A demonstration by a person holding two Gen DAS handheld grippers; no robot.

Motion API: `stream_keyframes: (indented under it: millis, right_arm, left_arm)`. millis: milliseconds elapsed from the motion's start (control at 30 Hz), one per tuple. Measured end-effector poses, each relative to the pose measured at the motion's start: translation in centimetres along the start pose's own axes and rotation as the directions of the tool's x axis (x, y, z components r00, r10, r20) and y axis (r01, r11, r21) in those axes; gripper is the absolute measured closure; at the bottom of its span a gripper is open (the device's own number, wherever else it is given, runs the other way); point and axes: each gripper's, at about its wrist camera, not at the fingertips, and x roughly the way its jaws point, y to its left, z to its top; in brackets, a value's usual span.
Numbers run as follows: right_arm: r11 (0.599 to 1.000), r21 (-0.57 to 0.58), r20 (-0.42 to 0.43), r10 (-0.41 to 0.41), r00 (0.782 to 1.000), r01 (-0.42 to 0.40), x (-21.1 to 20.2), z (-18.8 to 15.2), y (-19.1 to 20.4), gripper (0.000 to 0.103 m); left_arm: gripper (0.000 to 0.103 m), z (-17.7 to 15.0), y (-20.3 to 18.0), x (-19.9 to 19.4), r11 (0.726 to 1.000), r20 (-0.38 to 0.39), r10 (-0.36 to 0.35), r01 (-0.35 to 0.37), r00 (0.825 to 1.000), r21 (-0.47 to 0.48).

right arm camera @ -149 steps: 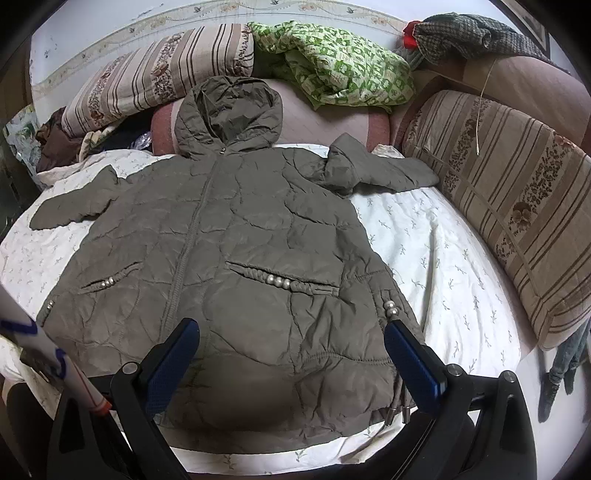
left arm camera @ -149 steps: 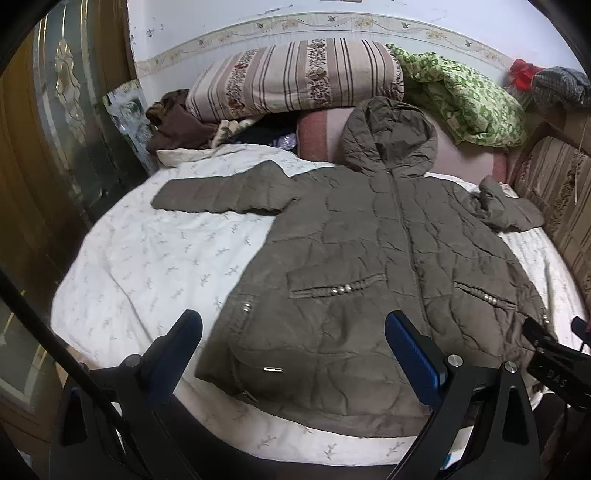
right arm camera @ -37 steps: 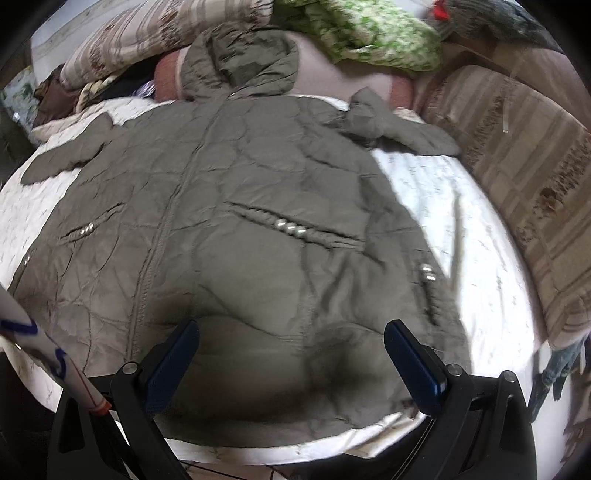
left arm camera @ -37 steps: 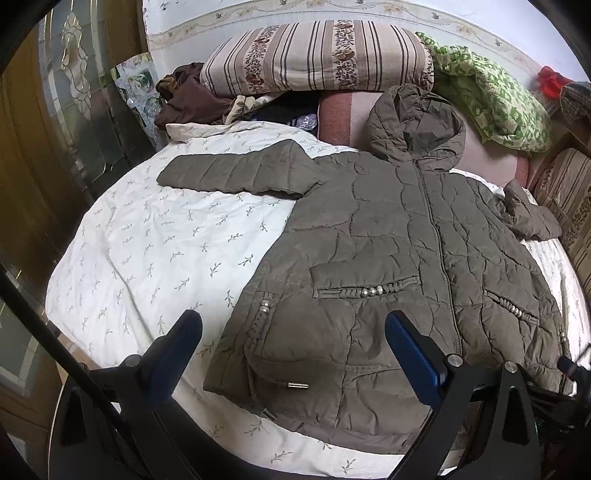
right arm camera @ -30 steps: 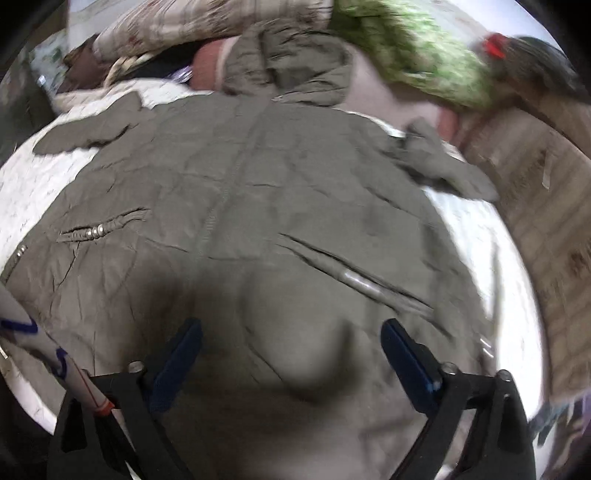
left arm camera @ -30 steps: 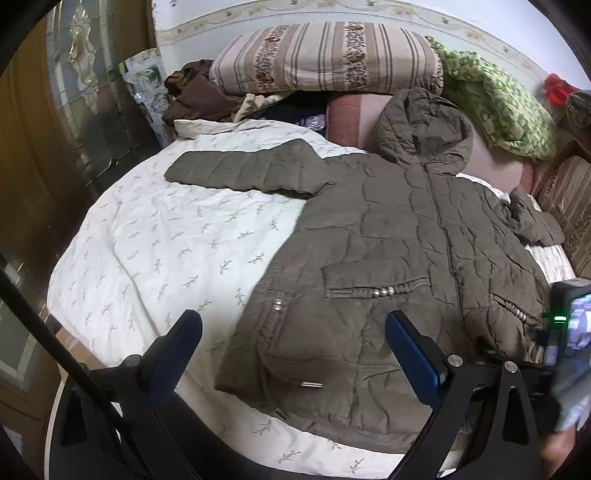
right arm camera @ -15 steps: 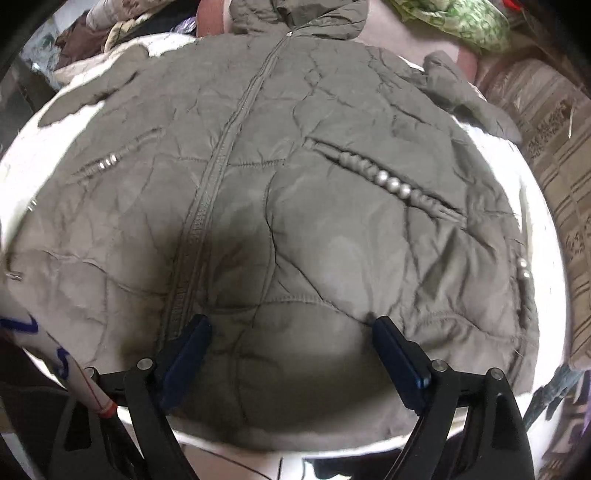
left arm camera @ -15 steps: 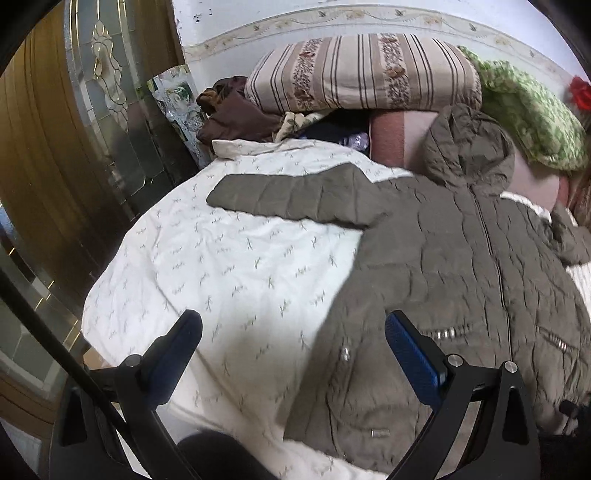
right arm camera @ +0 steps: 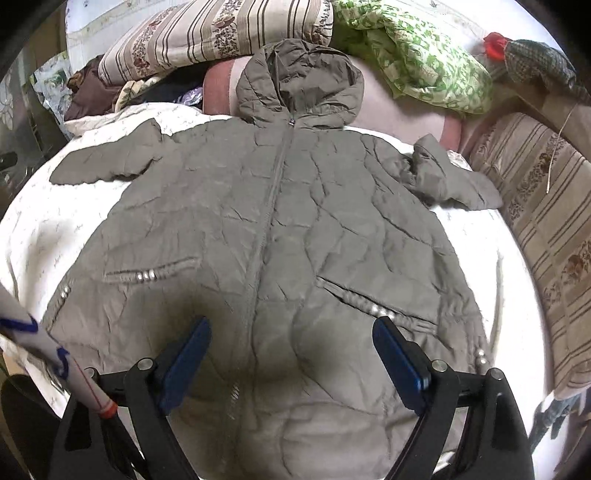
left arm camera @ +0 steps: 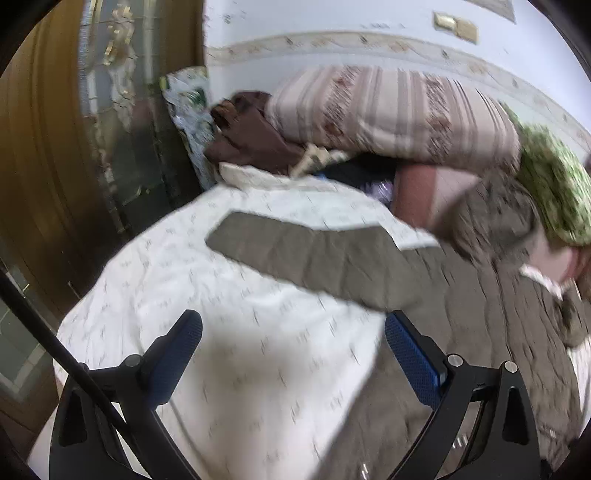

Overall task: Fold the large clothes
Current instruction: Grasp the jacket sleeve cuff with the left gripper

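Note:
An olive-brown quilted hooded jacket lies face up and zipped on a white printed bedsheet, sleeves spread out. My right gripper is open and empty, low over the jacket's lower front near the zip. In the left wrist view, the jacket's left sleeve lies flat on the sheet, ahead of my left gripper. That gripper is open and empty over bare sheet, left of the jacket's body. The view is blurred.
A striped pillow, a green patterned quilt and a pile of dark clothes sit at the head of the bed. A striped cushion lines the right side. A wooden and glass door stands at the left.
My left gripper has swung left and forward, from over the jacket's hem to over bare sheet near the left sleeve. My right gripper has moved left toward the zip and tilted up.

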Motion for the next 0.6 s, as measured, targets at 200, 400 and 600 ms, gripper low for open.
stream_keyframes:
  millis: [200,400,600]
  right_arm:
    - [1.0,0.013,0.032,0.024,0.999,-0.024,0.8,-0.4,-0.8,0.011]
    - [0.998,0.017,0.014,-0.053,0.999,0.052,2.9,1.0,-2.2,0.011]
    - [0.994,0.049,-0.007,-0.095,0.995,0.095,4.7,1.9,-3.3,0.011]
  left_arm:
    - [0.004,2.4,4.2,6.4,0.996,-0.041,0.022,-0.026,0.999,-0.083]
    - [0.004,4.6,9.2,16.9,0.978,-0.172,-0.04,0.003,0.984,-0.21]
    - [0.004,4.2,14.1,27.8,0.859,-0.264,-0.235,0.072,0.936,-0.508]
